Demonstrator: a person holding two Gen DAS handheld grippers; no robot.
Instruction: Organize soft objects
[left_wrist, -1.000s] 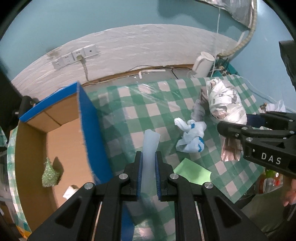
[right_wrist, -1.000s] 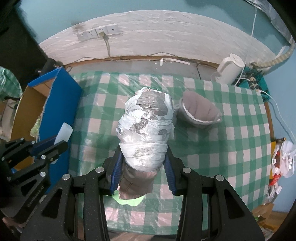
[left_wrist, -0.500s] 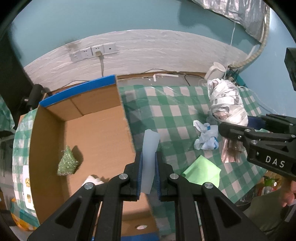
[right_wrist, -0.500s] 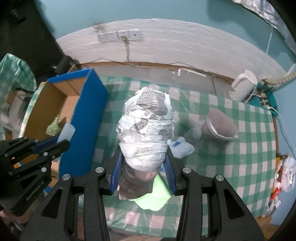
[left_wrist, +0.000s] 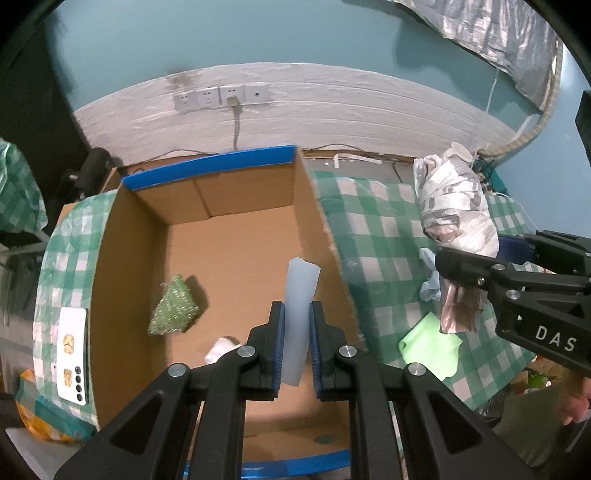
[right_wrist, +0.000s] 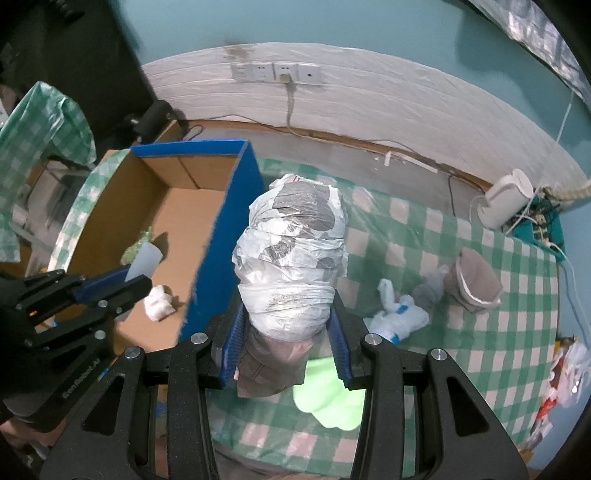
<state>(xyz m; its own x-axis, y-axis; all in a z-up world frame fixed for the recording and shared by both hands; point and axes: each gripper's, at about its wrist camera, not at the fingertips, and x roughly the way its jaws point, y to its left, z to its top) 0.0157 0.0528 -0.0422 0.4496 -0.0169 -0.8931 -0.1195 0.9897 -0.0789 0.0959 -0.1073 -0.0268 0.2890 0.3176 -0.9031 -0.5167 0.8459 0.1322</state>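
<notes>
Only left view shows phone (left_wrist: 73, 355), left gripper (left_wrist: 296, 345) pinching white strip (left_wrist: 300, 314), right gripper (right_wrist: 288, 345) clamping wrapped bundle (right_wrist: 291, 258)

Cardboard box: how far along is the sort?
Done: the cardboard box holds a green glittery piece and a white wad. In hand: left gripper grips a white strip over the box; right gripper grips a plastic-wrapped bundle. Left on the table: white-and-blue cloth, brown roll, green sheet.
</notes>
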